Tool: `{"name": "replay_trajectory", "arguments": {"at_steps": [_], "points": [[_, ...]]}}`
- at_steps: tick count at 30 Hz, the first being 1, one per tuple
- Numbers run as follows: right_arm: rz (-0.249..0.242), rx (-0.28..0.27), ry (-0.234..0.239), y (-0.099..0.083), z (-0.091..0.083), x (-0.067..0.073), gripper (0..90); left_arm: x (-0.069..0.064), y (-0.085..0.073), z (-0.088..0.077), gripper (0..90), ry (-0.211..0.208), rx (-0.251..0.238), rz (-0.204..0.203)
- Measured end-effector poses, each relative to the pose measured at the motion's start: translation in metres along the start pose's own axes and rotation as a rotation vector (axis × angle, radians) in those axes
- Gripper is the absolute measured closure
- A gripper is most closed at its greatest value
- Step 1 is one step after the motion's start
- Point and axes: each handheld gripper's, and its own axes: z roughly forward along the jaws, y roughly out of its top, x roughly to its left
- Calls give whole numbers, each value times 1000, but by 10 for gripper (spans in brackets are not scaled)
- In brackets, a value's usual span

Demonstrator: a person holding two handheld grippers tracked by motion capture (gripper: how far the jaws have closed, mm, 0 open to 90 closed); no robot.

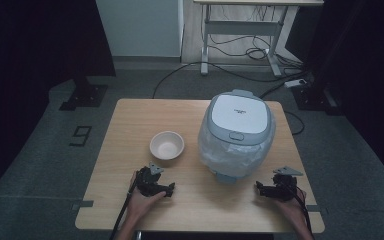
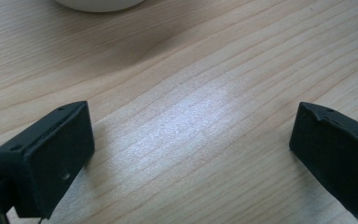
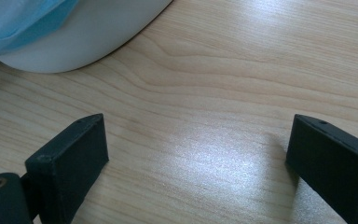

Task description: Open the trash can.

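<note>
Wooden table (image 1: 130, 200), white bowl (image 1: 167, 145) left of a rice cooker (image 1: 236, 132) with what looks like plastic wrap, left gripper (image 1: 170, 189) jaws apart below the bowl, right gripper (image 1: 258, 189) jaws apart near the cooker's base, both holding nothing.

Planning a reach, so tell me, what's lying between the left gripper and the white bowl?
Nothing: bare wood table separates the left gripper from the white bowl, as the high view shows.

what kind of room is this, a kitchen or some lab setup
Probably a lab or recording setup, not a kitchen: a small wooden table on grey carpet, dark curtains at both sides, and loose cables under a desk behind.
</note>
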Motion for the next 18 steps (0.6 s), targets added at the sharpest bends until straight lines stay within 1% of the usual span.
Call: {"name": "replay_trajectory", "arguments": {"at_steps": [7, 11, 18], "points": [[4, -1, -4, 0, 0, 1, 51, -1, -1, -1, 0, 8, -2, -9], [11, -4, -11, -1, -1, 2, 61, 0, -3, -3, 17, 3, -7, -3], [6, -11, -4, -4, -4, 0, 88, 1, -3, -3, 15, -5, -7, 4]]}}
